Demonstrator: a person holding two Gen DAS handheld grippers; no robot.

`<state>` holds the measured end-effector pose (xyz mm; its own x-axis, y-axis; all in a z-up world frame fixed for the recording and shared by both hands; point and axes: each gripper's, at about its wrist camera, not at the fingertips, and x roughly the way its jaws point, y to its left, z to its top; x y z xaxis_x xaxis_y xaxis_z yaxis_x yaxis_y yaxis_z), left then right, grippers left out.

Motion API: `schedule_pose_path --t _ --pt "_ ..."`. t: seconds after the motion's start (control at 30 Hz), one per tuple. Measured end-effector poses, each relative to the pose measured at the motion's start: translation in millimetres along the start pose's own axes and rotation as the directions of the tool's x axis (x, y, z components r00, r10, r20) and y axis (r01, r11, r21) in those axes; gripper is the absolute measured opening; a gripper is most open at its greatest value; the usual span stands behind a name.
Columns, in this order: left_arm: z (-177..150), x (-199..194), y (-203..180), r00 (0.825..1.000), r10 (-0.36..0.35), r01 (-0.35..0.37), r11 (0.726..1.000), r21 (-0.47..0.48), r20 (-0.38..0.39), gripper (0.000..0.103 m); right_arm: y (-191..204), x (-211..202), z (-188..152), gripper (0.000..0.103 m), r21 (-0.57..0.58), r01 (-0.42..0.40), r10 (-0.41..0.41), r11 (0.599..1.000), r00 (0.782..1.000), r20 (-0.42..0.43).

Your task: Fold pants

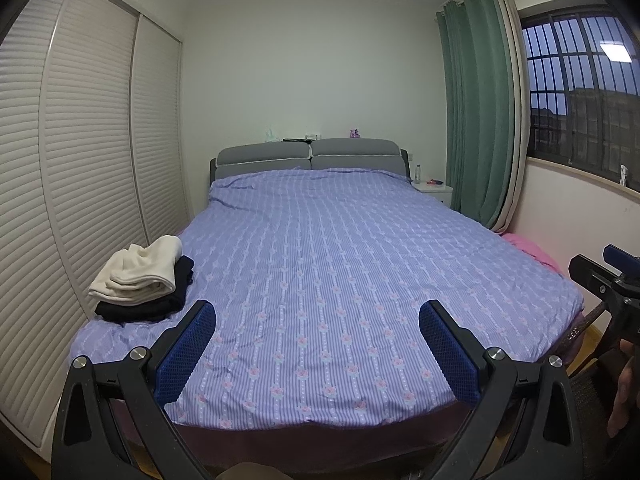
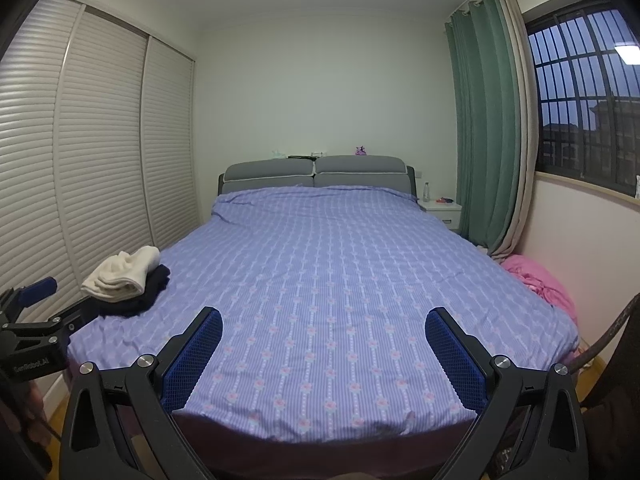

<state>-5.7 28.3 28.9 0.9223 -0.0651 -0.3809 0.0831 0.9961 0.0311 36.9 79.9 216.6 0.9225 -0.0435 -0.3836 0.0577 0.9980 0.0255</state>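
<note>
Two folded garments lie stacked at the near left corner of the bed: a cream piece (image 1: pixel 138 270) (image 2: pixel 122 272) on top of a dark navy one (image 1: pixel 160 300) (image 2: pixel 148 292). My left gripper (image 1: pixel 316 320) is open over the foot of the bed, nothing between its blue pads, with the stack just left of its left finger. My right gripper (image 2: pixel 322 322) is open too, held over the foot of the bed with nothing in it. Each gripper shows at the edge of the other's view.
The bed (image 1: pixel 340 260) carries a purple striped cover with pink flowers. Louvred wardrobe doors (image 1: pixel 80 160) run along the left side. A grey headboard (image 1: pixel 308 158), a white nightstand (image 1: pixel 434 192), green curtains (image 1: pixel 476 120) and a barred window stand beyond. Pink bedding (image 2: pixel 540 280) lies at the right.
</note>
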Motion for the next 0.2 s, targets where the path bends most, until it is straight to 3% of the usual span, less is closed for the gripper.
schedule_pose_path --t 0.2 --pt "-3.4 7.6 -1.2 1.000 -0.004 0.004 1.000 0.012 -0.013 0.103 -0.2 5.0 -0.3 0.102 0.002 0.000 0.000 1.000 1.000 -0.010"
